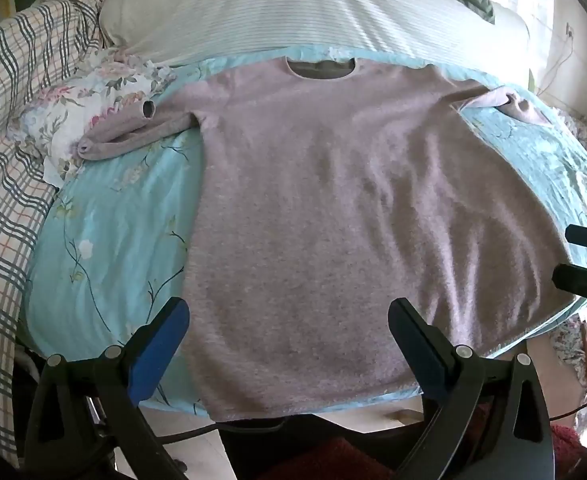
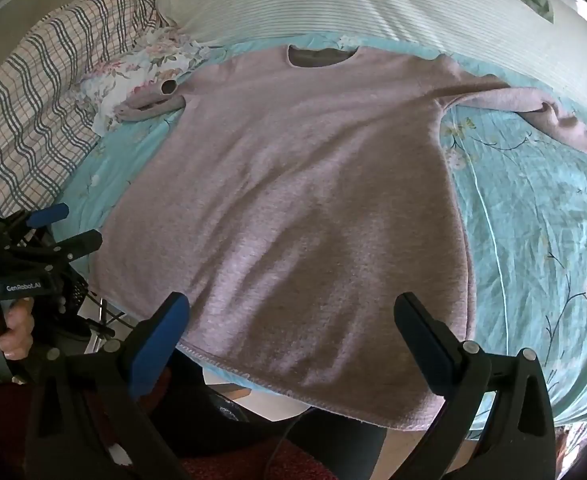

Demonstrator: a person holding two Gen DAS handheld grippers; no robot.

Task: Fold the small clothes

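A small mauve long-sleeved sweater [image 1: 313, 208] [image 2: 293, 200] lies flat on a turquoise flowered quilt [image 1: 105, 248] [image 2: 533, 240], neckline at the far side, hem toward me. Its left sleeve [image 1: 133, 136] [image 2: 153, 102] is bunched with the cuff open. Its right sleeve [image 1: 509, 106] [image 2: 549, 118] is crumpled at the quilt's far right. My left gripper [image 1: 289, 320] hovers open over the hem's left half with nothing between its fingers. My right gripper [image 2: 291, 316] hovers open over the hem's right half, also bare. Each gripper shows at the edge of the other view, the right gripper [image 1: 585, 256] and the left gripper [image 2: 65, 226].
A plaid blanket [image 1: 9, 140] [image 2: 49, 92] is heaped along the left. A white striped pillow [image 1: 273, 12] [image 2: 373, 4] lies beyond the neckline, and a floral cloth [image 1: 93, 96] sits under the left sleeve. A hand [image 2: 9, 332] grips the left tool's handle. Floor and cables show below the quilt's near edge.
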